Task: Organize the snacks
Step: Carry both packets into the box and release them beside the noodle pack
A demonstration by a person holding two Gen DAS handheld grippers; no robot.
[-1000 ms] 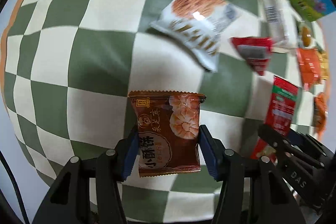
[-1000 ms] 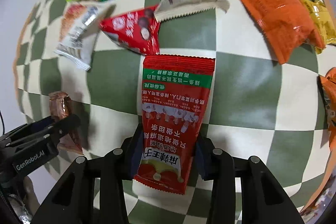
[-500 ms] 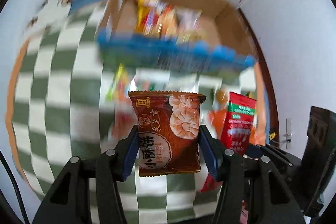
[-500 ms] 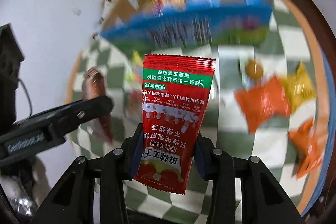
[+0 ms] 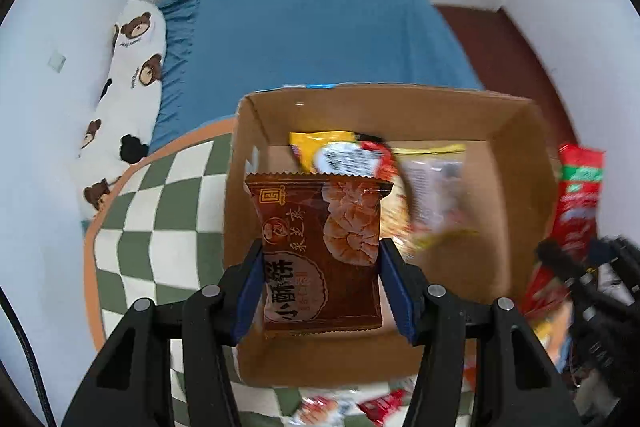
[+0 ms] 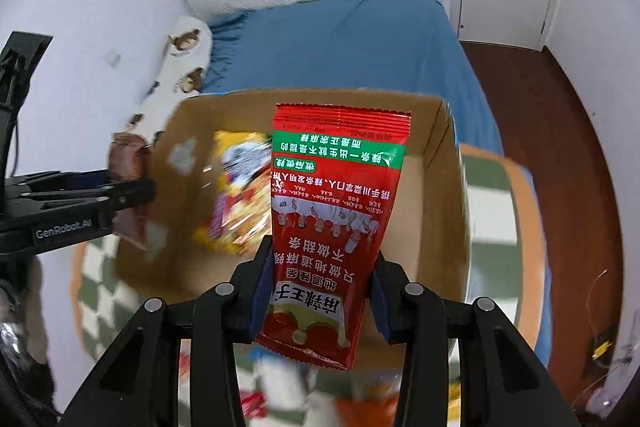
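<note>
Left wrist: left hand-held gripper (image 5: 322, 281) clamps glossy brown crimped pouch (image 5: 320, 251); right hand-held gripper (image 6: 316, 293) grips red foil sachet (image 6: 328, 227) over cardboard box (image 5: 516, 163).

The left hand-held gripper (image 5: 322, 281) is matte black plastic, its two arms built as open triangular frames with cut-out windows, each joint capped by a round silver screw head. Its fingers (image 5: 249, 285) carry flat blue pads on their inner faces. A thin black cable runs along the edge at 8 o'clock in the left wrist view. The right hand-held gripper (image 6: 316, 291) has the same black frames, silver screws and dark blue pads (image 6: 259, 287). In the right wrist view, at 9 o'clock, the left tool's black side bears white lettering reading "GenRobot.AI".
</note>
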